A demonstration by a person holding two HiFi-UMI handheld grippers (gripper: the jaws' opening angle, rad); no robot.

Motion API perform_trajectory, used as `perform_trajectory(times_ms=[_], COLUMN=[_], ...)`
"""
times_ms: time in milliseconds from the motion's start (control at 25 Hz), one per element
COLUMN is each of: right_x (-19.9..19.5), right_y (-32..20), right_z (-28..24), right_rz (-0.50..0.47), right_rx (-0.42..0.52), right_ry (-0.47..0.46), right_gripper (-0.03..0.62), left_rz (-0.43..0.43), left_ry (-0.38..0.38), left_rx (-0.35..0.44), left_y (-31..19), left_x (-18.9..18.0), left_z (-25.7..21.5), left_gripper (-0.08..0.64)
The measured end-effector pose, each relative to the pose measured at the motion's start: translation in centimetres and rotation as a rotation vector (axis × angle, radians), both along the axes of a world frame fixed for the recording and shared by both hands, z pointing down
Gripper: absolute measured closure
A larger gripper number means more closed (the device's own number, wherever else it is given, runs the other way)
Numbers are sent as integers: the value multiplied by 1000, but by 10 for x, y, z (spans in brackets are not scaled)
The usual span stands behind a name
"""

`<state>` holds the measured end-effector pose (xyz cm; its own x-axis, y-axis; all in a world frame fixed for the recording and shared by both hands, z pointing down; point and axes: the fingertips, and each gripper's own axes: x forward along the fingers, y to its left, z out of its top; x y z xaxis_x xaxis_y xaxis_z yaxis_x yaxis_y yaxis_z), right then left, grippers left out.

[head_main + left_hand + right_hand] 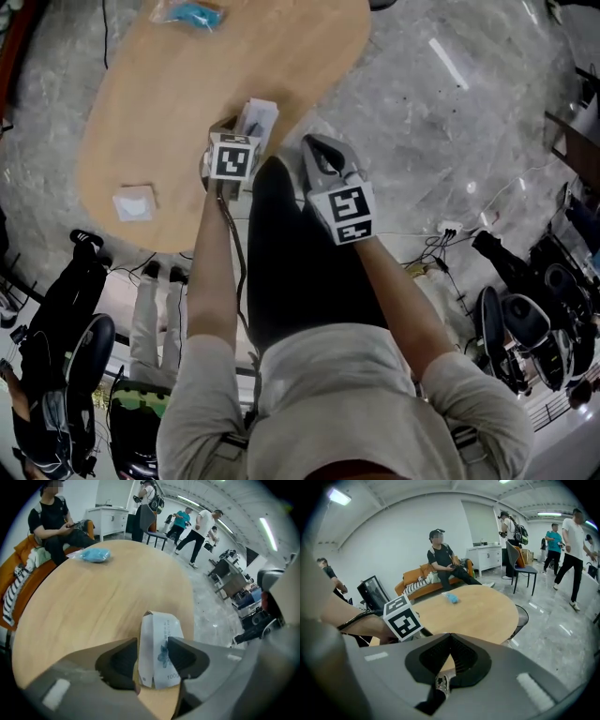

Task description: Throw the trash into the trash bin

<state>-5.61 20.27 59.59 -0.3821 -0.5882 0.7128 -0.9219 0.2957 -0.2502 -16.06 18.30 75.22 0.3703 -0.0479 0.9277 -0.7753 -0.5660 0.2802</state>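
Two tongs, left first: left gripper [153, 645] is wide open, its jaws straddling the white packet [161, 630], not squeezing it as far as I can see.
Other one: right gripper [450, 637] is fully closed with nothing in it.
Packet spot: near rim of the wooden table [70, 620], lower middle of the left gripper view.
Doing it well: I'd centre the pads on the flat faces, close gently since it looks thin and squashy, then lift straight off.
Count: two grippers, one table, three bits of trash. That's the packet, a blue bag [95, 555] upper left, and a small white square [134, 204] at left in the head view.
Missing: zero trash bin in any view.
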Motion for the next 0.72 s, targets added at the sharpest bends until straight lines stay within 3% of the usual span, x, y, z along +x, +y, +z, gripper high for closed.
perform_trajectory(times_ms=[200, 360, 720], right_x=[-1, -3, -3], right_y=[-5, -9, -24], right_z=[0, 1, -14], right_rz=[9, 7, 1], right_rx=[7, 9, 33], right_ry=[5, 9, 40], right_gripper=[584, 584, 584], left_rz=[4, -10, -88], left_ry=[15, 24, 98], left_rx=[-29, -19, 151], left_y=[2, -1, -35], left_x=[4, 4, 6], left_z=[4, 5, -41], left_gripper=[350, 399, 465])
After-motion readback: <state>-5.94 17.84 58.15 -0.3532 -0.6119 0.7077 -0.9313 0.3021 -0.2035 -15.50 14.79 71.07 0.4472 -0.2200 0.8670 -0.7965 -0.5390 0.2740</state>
